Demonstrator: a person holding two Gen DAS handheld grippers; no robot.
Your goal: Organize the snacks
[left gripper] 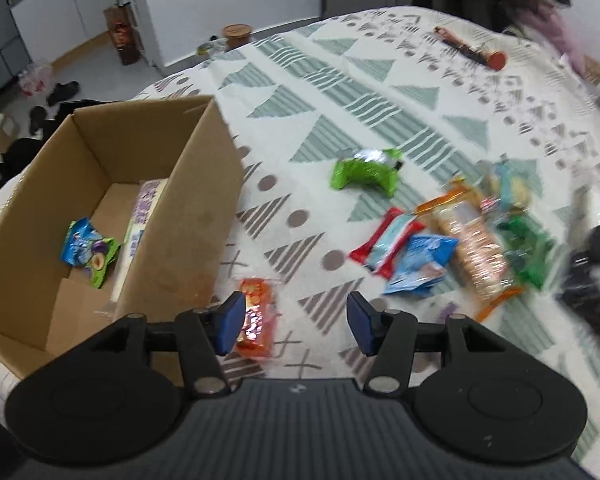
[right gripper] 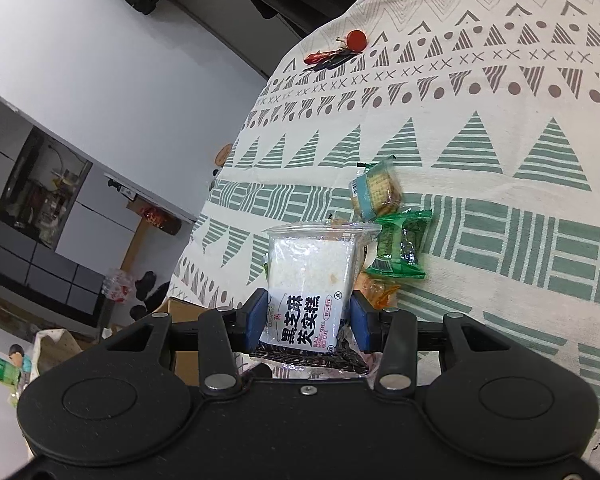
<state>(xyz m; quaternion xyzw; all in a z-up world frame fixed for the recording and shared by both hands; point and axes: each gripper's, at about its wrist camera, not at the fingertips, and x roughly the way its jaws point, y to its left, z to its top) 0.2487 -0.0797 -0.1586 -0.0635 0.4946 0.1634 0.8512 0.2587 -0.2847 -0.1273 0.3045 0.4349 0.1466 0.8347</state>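
Your right gripper [right gripper: 306, 322] pinches a black sesame rice cake packet [right gripper: 305, 288] that hides the snacks behind it. Your left gripper [left gripper: 296, 322] hangs spread and empty above an orange packet [left gripper: 256, 316], beside the cardboard box [left gripper: 172, 240] at the bedspread's [left gripper: 340, 80] left edge; the snack pile to the right is blurred.

A patterned cloth [left gripper: 340, 92] with green and grey triangles covered the surface; on it sat an open cardboard box [left gripper: 188, 216], a green packet [left gripper: 364, 172], and scattered snack packets [left gripper: 452, 248].
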